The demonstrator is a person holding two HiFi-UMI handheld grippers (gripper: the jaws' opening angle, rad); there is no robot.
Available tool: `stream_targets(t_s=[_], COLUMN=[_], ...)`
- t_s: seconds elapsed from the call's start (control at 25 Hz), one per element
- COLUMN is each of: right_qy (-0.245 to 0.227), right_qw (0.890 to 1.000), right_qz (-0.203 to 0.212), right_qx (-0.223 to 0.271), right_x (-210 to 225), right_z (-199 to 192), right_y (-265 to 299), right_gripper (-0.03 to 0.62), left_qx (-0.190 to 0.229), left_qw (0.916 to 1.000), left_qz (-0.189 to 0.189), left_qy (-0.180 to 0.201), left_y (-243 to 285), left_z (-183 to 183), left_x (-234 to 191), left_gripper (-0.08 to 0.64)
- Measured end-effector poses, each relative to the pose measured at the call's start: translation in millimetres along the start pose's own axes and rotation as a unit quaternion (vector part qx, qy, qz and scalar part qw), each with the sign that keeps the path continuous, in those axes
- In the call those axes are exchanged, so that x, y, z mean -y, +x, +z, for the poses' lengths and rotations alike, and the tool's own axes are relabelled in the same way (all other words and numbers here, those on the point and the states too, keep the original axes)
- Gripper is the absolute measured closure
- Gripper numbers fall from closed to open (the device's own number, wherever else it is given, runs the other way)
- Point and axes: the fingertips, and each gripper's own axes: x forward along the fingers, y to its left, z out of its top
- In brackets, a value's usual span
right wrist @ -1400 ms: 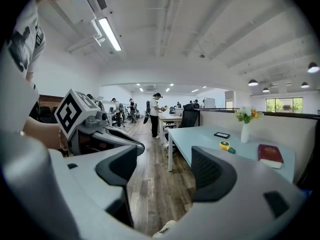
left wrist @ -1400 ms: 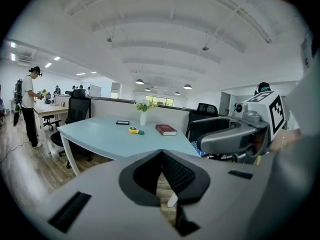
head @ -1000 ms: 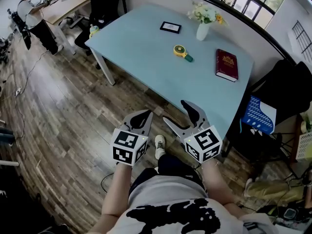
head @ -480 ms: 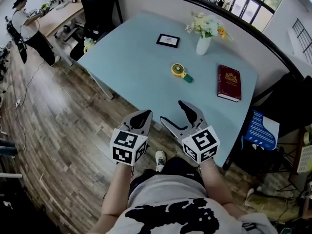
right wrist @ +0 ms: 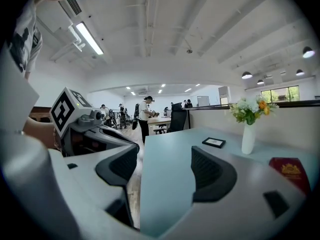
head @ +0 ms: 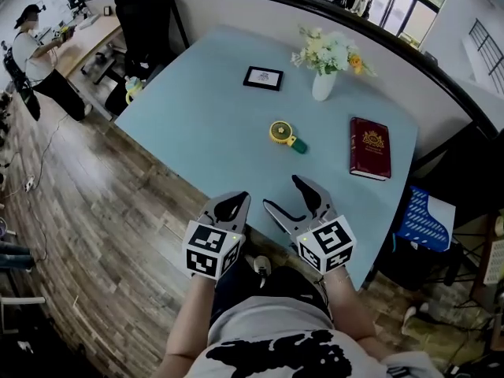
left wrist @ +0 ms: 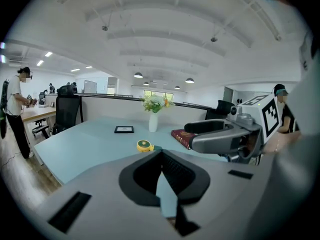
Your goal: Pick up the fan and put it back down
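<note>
Two grippers are hanging at the near edge of the table (head: 205, 116), and neither is carrying anything. The left gripper (head: 233, 203) is showing its dark ribbed pads meeting at the tips, with nothing between them. The right gripper (head: 280, 190) is standing with its jaws spread wide, only tabletop showing in the gap.

I am judging the task to be at the approach step, with the pick-up not yet begun. The fan (head: 282, 132) is lying flat near the middle of the table, well apart from both grippers. It is sitting between a framed picture (head: 262, 78) and a dark red book (head: 368, 146), with a white vase of flowers (head: 323, 85) behind it.

The fan is reading as a small round yellow disc with a short green stub handle, likely hard plastic. The tabletop is looking smooth, matte and pale blue. The next move is calling for a reach forward with the spread right jaws, then a closure across the disc or handle
</note>
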Motion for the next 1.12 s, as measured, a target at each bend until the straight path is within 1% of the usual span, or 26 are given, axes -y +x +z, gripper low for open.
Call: stream_targets(t_s=[0.28, 0.44, 0.56, 0.76, 0.96, 1.12], right_qy=[0.016, 0.016, 0.010, 0.017, 0.010, 0.016], right_qw=[0.999, 0.998, 0.998, 0.994, 0.992, 0.989], right_qz=[-0.036, -0.053, -0.066, -0.107, -0.123, -0.144], right_qx=[0.002, -0.001, -0.001, 0.002, -0.009, -0.023], right_x=[30, 45, 58, 81, 90, 103], right_z=[-1, 4, 12, 23, 27, 23], right_y=[12, 26, 38, 56, 82, 95], right_gripper=[0.265, 0.265, 0.265, 0.267, 0.267, 0.267], left_qx=[0.003, -0.008, -0.006, -0.014, -0.024, -0.036], left_qw=[0.9994, 0.9985, 0.9977, 0.9945, 0.9900, 0.9863], left_qz=[-0.030, -0.050, -0.063, -0.100, -0.134, -0.156], left_qy=[0.017, 0.020, 0.022, 0.028, 0.037, 0.040], left_y=[31, 53, 69, 93, 118, 133], left_z=[20, 24, 33, 40, 47, 45], left_x=[-13, -25, -37, -52, -69, -85], left_gripper=[0.549, 0.549, 0.549, 0.549, 0.549, 0.549])
